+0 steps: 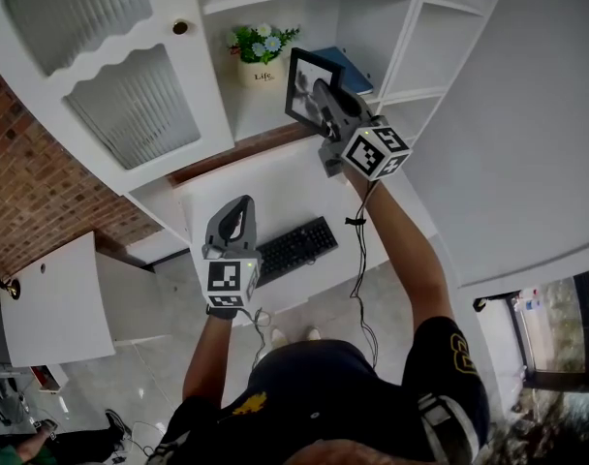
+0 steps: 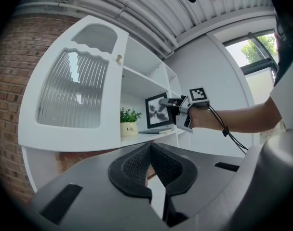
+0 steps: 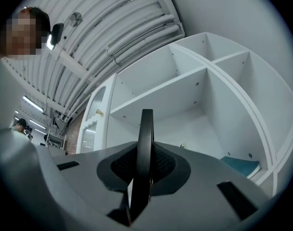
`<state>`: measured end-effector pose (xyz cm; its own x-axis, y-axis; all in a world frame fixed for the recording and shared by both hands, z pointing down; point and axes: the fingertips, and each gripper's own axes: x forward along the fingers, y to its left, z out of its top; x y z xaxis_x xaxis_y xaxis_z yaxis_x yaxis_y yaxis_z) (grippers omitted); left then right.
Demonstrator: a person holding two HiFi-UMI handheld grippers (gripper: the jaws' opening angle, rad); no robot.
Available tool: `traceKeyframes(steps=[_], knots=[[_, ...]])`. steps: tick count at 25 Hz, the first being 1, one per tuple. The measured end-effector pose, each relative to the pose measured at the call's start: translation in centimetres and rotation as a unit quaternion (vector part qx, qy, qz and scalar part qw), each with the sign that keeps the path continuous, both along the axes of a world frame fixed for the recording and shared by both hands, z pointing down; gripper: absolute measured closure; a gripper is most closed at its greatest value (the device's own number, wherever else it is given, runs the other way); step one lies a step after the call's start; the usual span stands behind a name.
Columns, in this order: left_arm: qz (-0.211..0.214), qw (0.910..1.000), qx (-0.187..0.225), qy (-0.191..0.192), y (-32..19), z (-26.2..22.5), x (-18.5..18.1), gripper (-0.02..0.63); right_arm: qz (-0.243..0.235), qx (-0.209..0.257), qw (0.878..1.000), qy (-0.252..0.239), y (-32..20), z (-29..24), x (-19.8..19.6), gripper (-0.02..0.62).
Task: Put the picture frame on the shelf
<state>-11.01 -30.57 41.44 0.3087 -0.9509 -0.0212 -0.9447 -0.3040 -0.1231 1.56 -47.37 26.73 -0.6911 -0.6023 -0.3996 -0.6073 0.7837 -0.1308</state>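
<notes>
Left hand-held gripper (image 1: 238, 204) level, jaws closed together, empty; right hand-held gripper (image 1: 324, 100) (arm stretched, tilted up) clamps picture frame (image 1: 302, 85) at white shelf (image 1: 261, 109) above table (image 1: 290, 184).

Red brick wall (image 1: 28, 182) left of frame. Plain white wall (image 1: 508, 114) right. White cabinet door (image 1: 130, 66), ribbed glass panes, upper left. White bench (image 1: 265, 187) centre. Glossy grey floor (image 1: 130, 376) lower left. Window (image 1: 556, 332) lower right, daylight, greenery outside. Ceiling pipes (image 3: 113, 37) overhead.

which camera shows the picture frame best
Left gripper view: the picture frame shows its front, upright above the shelf. Head view sees it from above, partly behind the right tongs. Right gripper view shows only its thin edge.
</notes>
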Motion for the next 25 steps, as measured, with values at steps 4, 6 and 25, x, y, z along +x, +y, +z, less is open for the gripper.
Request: traceKeyframes(steps=[4, 6, 25], knots=[[-0.007, 1.0, 0.0, 0.001, -0.3, 0.0, -0.7, 0.588, -0.006, -0.009, 1.0, 0.006, -1.6, 0.4, -0.7, 0.553], [-0.007, 1.0, -0.001, 0.001, -0.5, 0.0, -0.7, 0.588, -0.009, -0.013, 1.0, 0.009, -2.2, 0.6, -1.2, 0.554], [-0.008, 0.9999, -0.007, -0.001, -1.4, 0.6, -1.6, 0.588, -0.004, -0.018, 0.998, 0.055, -6.6, 1.7, -4.8, 0.552]])
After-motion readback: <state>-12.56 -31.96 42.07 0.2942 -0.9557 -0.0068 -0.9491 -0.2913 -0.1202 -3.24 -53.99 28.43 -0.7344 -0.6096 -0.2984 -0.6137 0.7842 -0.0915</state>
